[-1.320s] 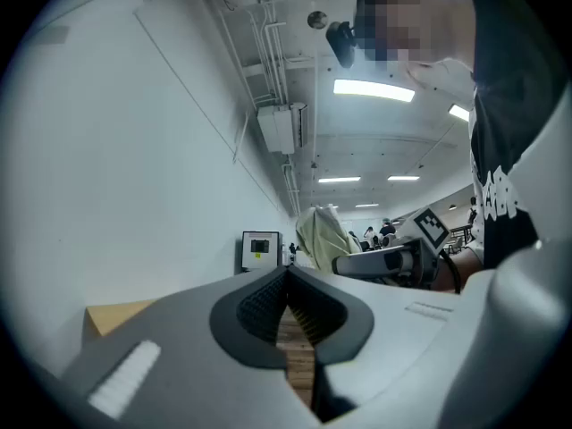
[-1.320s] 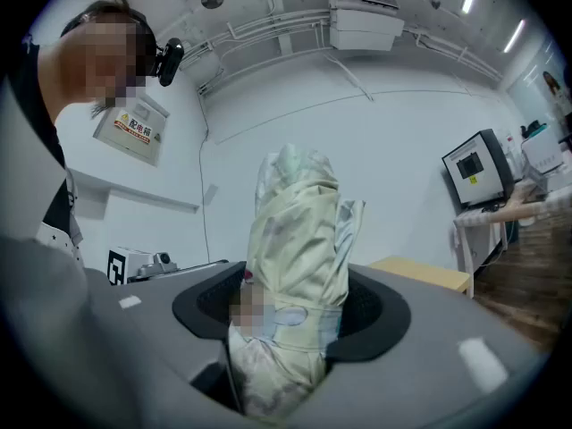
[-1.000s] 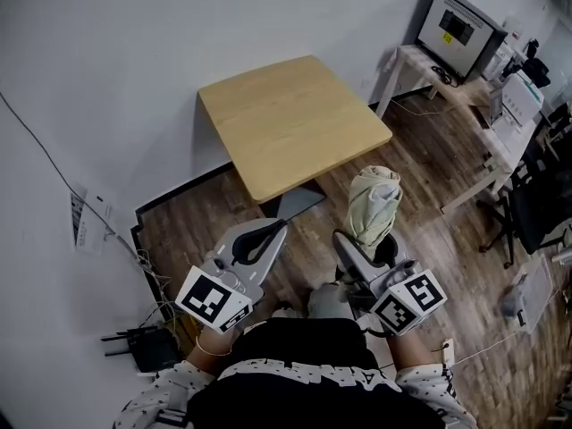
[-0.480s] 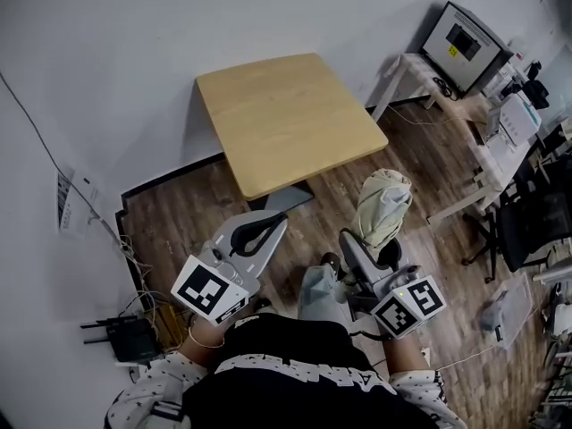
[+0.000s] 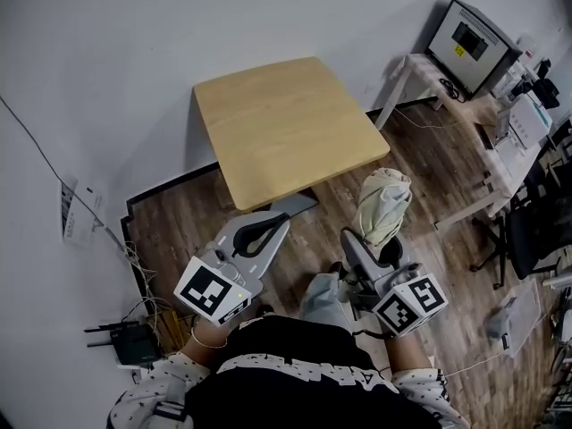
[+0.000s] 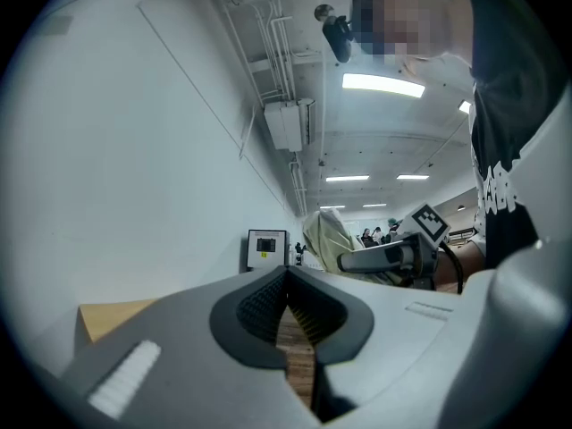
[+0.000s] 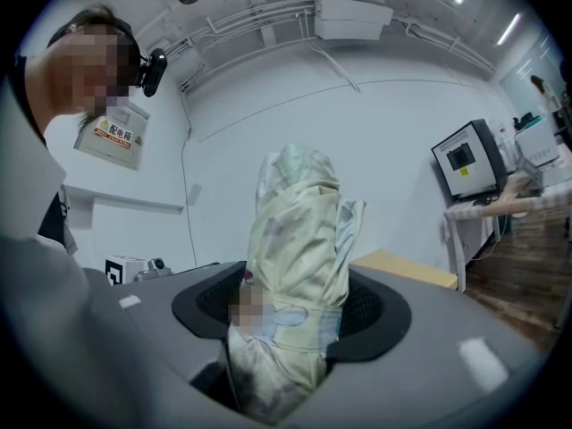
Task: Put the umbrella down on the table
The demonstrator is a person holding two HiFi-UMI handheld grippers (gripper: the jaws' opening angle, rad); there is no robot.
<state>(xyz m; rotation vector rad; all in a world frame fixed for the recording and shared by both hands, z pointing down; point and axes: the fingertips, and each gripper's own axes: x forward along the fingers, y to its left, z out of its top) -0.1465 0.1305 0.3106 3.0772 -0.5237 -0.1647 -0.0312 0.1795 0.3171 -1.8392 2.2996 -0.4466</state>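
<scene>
A folded pale cream umbrella (image 5: 382,206) stands upright in my right gripper (image 5: 362,246), which is shut on its lower part. In the right gripper view the umbrella (image 7: 299,266) fills the space between the jaws and rises above them. My left gripper (image 5: 268,226) is shut with nothing in it; its jaws meet in the left gripper view, left gripper (image 6: 288,304). The light wooden table (image 5: 286,128) stands ahead of both grippers, bare on top. Both grippers hover over the floor short of the table's near edge.
The wooden table meets a white wall (image 5: 134,70) on its far side. A white desk with a monitor (image 5: 471,41) stands at the far right. A black chair (image 5: 536,222) is at the right. Cables and a black router (image 5: 125,340) lie on the floor at the left.
The view has shifted slightly; both grippers stay in about the same place below the table's near edge. The right gripper still holds the umbrella upright.
</scene>
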